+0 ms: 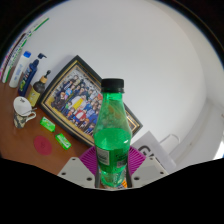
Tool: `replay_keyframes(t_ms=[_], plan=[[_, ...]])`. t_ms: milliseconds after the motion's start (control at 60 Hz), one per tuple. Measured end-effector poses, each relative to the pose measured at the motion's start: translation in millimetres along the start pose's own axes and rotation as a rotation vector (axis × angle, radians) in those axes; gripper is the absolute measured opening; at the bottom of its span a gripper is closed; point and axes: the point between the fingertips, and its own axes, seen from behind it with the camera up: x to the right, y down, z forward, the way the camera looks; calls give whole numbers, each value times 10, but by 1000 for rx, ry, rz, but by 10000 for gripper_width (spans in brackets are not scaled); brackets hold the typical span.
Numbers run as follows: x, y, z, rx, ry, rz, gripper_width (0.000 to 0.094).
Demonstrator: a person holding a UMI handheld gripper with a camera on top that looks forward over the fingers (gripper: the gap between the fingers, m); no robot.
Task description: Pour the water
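A green plastic bottle (113, 135) with a black cap stands upright between my fingers, held up above the table. My gripper (111, 163) is shut on the bottle, its purple pads (88, 160) pressing on the lower body from both sides. A white cup (22, 105) stands on the wooden table far to the left, well beyond the fingers. The bottle's base is hidden below the fingers.
A framed group photo (72, 95) leans against the white wall behind the bottle. Several bottles (30, 72) stand at the far left by the wall. Green blocks (48, 124) and a pink round piece (42, 145) lie on the wooden table (25, 140). A white box (150, 148) sits to the right.
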Motion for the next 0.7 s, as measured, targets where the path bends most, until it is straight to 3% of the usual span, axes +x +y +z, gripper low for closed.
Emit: replay_keyframes(t_ms=[150, 283, 700], plan=[[-284, -838, 87, 131, 88, -402, 356], [-736, -1219, 171, 189, 126, -719, 353], [-1457, -1341, 393, 259, 200, -1282, 357]])
